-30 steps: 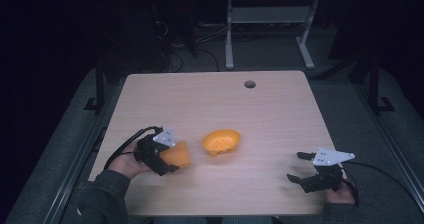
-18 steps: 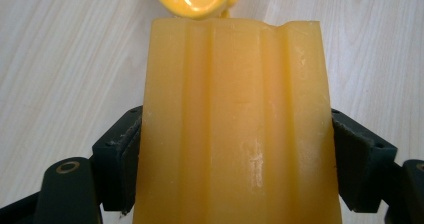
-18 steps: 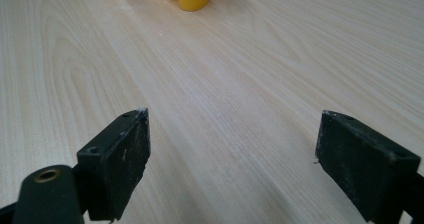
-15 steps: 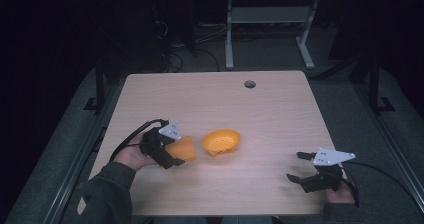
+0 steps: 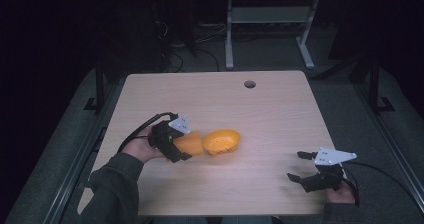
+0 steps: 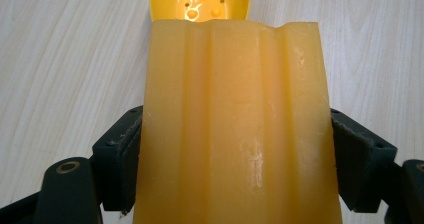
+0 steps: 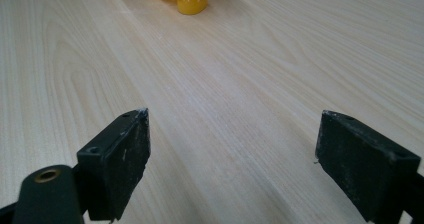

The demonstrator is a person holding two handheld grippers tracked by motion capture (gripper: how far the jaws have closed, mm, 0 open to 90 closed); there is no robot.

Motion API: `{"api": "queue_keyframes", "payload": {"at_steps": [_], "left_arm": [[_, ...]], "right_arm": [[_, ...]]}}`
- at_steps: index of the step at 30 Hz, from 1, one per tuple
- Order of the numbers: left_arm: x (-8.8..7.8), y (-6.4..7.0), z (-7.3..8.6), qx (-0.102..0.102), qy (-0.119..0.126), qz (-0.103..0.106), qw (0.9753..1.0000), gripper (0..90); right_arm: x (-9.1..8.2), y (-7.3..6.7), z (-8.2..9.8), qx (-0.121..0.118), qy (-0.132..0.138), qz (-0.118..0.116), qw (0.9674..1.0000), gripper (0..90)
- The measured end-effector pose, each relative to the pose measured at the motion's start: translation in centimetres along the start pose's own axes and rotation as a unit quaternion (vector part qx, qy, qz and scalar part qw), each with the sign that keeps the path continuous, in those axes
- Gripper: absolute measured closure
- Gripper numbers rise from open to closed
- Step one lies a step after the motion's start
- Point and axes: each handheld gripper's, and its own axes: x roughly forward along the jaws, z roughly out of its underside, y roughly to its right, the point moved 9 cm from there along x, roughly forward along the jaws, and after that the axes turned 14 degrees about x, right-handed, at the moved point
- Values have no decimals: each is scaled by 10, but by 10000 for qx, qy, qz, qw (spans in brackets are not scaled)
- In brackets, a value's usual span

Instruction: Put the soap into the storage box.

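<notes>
We see the left gripper [image 5: 181,146] clamping a ridged orange block [image 6: 235,129] between its two jaws, just beside a yellow bowl [image 5: 222,141] near the middle of the wooden table [image 5: 270,109]. The right gripper [image 5: 303,170] rests at the near right corner, jaws wide apart, holding nothing.

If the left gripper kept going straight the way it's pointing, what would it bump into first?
The orange block it holds would likely hit the yellow bowl first. In the left gripper view, the bowl sits just past the block's far end.
</notes>
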Motion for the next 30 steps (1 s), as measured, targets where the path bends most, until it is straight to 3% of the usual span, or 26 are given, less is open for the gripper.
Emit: {"api": "queue_keyframes", "payload": {"at_steps": [30], "left_arm": [[15, -21, -36, 270, 133, 79, 9995, 208]], "right_arm": [[-1, 0, -1, 1, 28, -5, 10000, 137]]}}
